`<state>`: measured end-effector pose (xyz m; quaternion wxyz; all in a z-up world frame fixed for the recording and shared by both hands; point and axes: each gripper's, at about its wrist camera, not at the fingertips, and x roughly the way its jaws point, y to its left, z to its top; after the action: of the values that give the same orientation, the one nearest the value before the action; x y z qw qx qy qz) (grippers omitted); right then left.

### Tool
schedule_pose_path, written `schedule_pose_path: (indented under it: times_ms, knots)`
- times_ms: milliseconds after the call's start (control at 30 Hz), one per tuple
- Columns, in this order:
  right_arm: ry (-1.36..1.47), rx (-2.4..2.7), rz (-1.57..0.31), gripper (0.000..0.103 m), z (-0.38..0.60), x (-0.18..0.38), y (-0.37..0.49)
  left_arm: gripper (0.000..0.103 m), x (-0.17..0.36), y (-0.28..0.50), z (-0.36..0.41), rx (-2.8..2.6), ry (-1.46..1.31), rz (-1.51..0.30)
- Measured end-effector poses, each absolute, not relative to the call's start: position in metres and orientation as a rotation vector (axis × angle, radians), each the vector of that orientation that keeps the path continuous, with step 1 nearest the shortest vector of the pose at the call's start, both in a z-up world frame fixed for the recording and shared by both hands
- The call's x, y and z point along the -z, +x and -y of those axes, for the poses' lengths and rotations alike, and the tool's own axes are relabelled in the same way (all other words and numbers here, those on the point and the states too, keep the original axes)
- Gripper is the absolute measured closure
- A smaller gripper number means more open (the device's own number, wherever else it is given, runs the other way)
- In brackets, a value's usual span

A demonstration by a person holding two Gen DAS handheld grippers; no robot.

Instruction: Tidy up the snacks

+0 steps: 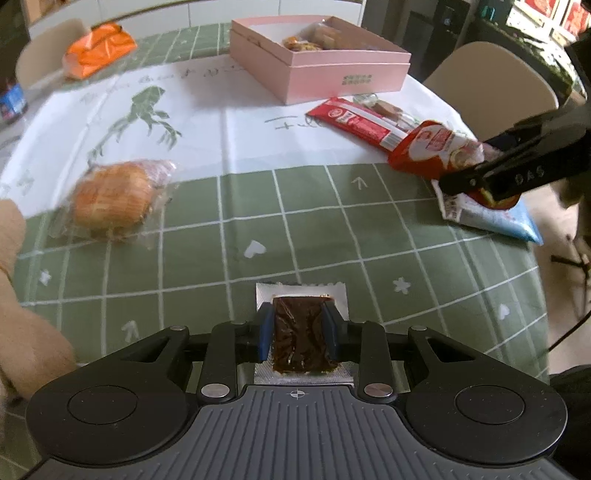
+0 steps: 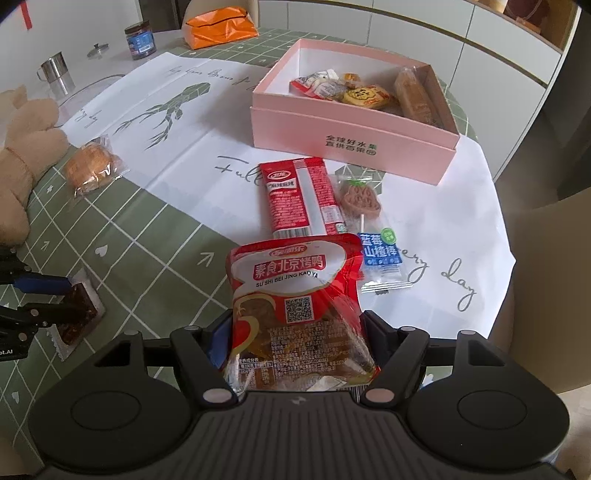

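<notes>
My left gripper (image 1: 300,325) is shut on a brown snack packet (image 1: 301,332) with silver edges, low over the green checked cloth; it also shows in the right wrist view (image 2: 77,314). My right gripper (image 2: 295,332) is shut on a red and white snack pouch (image 2: 295,291), which also shows in the left wrist view (image 1: 432,147). The open pink box (image 2: 351,136) stands at the back with several snacks inside. A red bar packet (image 2: 299,195), a lollipop (image 2: 364,201) and a wrapped bun (image 2: 90,166) lie on the table.
An orange bag (image 2: 218,27), a dark jar (image 2: 139,40) and a metal cup (image 2: 53,70) stand at the far left. A plush toy (image 2: 22,158) sits at the left edge. A beige chair (image 1: 498,85) stands beyond the table on the right.
</notes>
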<state>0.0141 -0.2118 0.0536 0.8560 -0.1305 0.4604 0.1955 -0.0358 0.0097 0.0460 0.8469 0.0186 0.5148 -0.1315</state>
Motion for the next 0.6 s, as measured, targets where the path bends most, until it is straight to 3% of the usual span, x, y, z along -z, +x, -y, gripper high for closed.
schedule_pose_path:
  times_ms: [600]
  knots:
    - [-0.328,-0.429,-0.969,0.031,0.198,-0.044,0.004,0.069,-0.048,-0.051,0.006,0.381,0.143,-1.037]
